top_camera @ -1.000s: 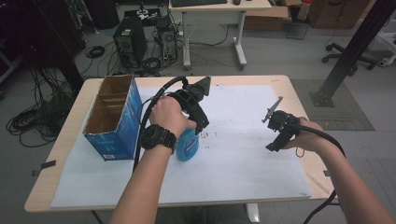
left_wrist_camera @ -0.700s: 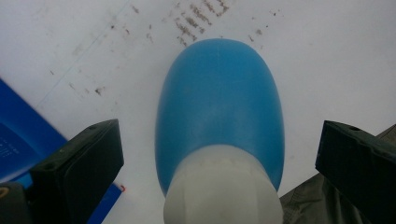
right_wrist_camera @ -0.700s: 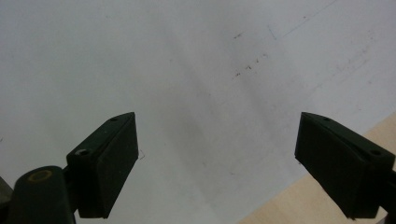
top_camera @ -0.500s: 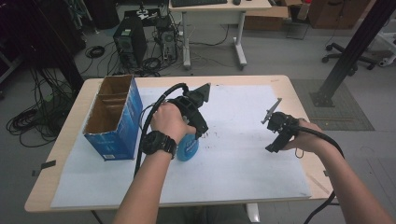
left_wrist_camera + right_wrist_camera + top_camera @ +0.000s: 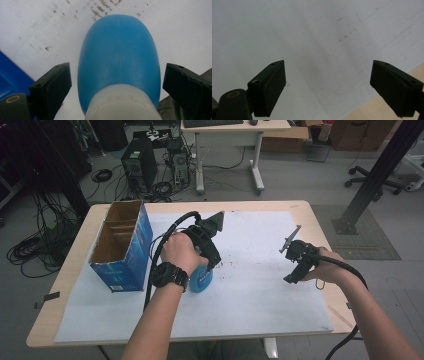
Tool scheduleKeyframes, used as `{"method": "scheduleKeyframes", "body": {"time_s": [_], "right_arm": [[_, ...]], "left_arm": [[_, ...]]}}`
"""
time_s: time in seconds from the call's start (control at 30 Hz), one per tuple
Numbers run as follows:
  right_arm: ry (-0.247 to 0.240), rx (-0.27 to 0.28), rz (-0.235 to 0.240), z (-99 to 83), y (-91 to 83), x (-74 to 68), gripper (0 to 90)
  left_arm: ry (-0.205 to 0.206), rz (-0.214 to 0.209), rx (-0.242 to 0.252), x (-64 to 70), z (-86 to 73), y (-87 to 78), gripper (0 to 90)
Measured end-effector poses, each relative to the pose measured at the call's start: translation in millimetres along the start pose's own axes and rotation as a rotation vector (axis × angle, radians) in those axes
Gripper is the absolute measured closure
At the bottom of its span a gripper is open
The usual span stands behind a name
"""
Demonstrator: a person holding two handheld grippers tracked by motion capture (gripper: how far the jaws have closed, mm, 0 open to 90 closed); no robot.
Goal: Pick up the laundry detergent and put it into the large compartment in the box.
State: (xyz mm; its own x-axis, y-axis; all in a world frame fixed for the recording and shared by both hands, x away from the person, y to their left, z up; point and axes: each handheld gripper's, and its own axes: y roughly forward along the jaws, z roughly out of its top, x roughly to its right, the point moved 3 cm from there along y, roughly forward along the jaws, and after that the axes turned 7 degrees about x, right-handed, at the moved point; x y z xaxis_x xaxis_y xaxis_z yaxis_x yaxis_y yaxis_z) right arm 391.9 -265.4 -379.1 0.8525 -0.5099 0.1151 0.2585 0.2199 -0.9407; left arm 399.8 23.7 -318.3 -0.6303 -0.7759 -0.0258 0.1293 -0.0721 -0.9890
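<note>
Item, as we log it: blue bottle [image 5: 119, 60] with white cap, on the white paper sheet [image 5: 260, 290] just beside the blue cardboard box [image 5: 122, 247], bracketed untouched by our left gripper's [image 5: 115, 82] wide jaws, apparently for grasping; right gripper [image 5: 328, 87] wide open, empty, parked well apart.

Lighting: dim and even from overhead; my high view is murky, the room at 12 o'clock darkest. White paper sheet [image 5: 260, 285] brightest surface, no glare. Shadows: soft smear at centre under my right gripper [image 5: 328, 87]. Focus: blue bottle [image 5: 120, 60] slightly soft, white cap at 6 o'clock blurred; my jaws soft-edged.
</note>
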Motion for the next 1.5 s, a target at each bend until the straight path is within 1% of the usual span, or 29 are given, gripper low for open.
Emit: {"method": "scheduleKeyframes", "body": {"time_s": [0.2,0.3,0.4,0.5,0.77,0.93,0.97,1.33,1.5], "right_arm": [[0.000,0.002,0.001,-0.5,0.6,-0.3,13.4],[0.001,0.002,0.002,-0.9,0.9,-0.3,13.4],[0.001,0.002,0.000,-1.3,0.6,-0.2,13.4],[0.002,0.002,0.000,-1.8,0.6,0.1,13.4],[0.001,0.005,0.002,-1.8,0.6,-0.2,13.3],[-0.001,0.004,0.002,-2.0,0.5,0.1,13.3],[-0.001,0.004,0.002,-1.7,0.5,-0.1,13.3],[-0.005,0.003,0.000,0.3,-0.4,-0.9,13.3],[-0.006,0.001,0.001,0.5,-1.0,-1.3,13.3]], "left_arm": [[-0.001,-0.004,-0.005,0.2,-0.7,2.8,11.5],[0.003,0.001,-0.008,0.1,-0.9,3.9,13.5],[-0.003,0.003,-0.001,-0.2,-1.0,3.5,17.0],[0.000,0.007,0.004,-0.6,-1.1,2.9,20.6],[0.001,-0.020,0.004,-1.9,-1.5,3.9,32.1],[-0.001,-0.018,0.007,-2.5,-1.6,4.2,36.8],[0.004,-0.019,0.004,-3.0,-1.7,3.9,36.9],[-0.006,-0.018,0.001,-2.9,-1.0,3.5,37.3],[0.006,-0.019,-0.022,-2.3,-1.2,2.3,37.3]]}}
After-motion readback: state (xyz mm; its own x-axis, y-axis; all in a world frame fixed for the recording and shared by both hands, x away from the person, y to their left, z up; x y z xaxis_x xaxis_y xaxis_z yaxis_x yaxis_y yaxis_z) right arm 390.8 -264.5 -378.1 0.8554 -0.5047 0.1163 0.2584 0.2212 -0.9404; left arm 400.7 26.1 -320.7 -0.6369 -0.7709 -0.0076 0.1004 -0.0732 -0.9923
